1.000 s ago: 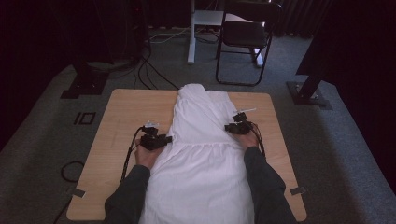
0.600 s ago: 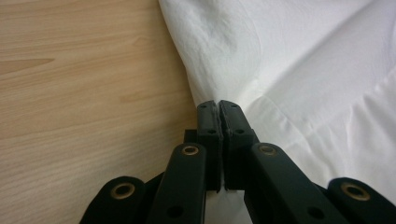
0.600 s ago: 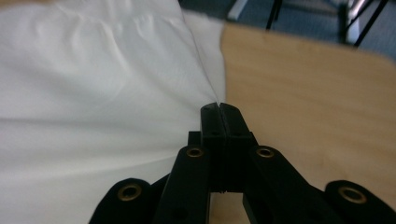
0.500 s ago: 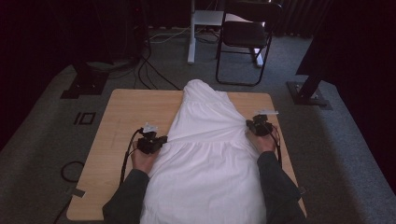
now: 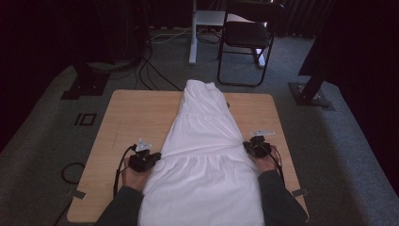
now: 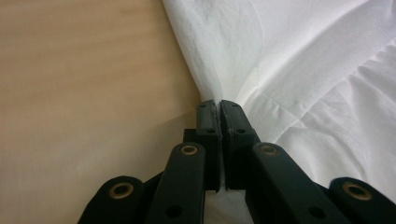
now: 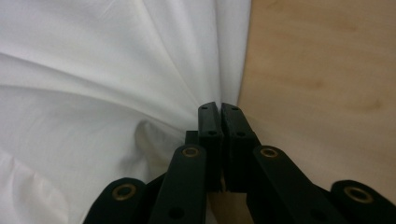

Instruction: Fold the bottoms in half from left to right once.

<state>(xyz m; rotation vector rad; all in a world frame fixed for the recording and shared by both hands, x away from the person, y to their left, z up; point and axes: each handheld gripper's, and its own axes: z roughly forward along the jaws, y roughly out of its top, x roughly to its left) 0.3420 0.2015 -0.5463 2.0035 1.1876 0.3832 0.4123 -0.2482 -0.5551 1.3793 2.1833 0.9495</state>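
Pinching soft white garment (image 5: 202, 155) on smooth wooden table (image 5: 136, 113)

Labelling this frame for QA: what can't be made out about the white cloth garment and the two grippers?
- White cloth garment: near end cut off by the high view's bottom edge.
- Left gripper: jaws closed on the garment's edge; how much cloth sits between the pads is hidden by the jaws.
- Right gripper: same, left gripper view aside.
- Light wooden table: surface under the garment is covered.
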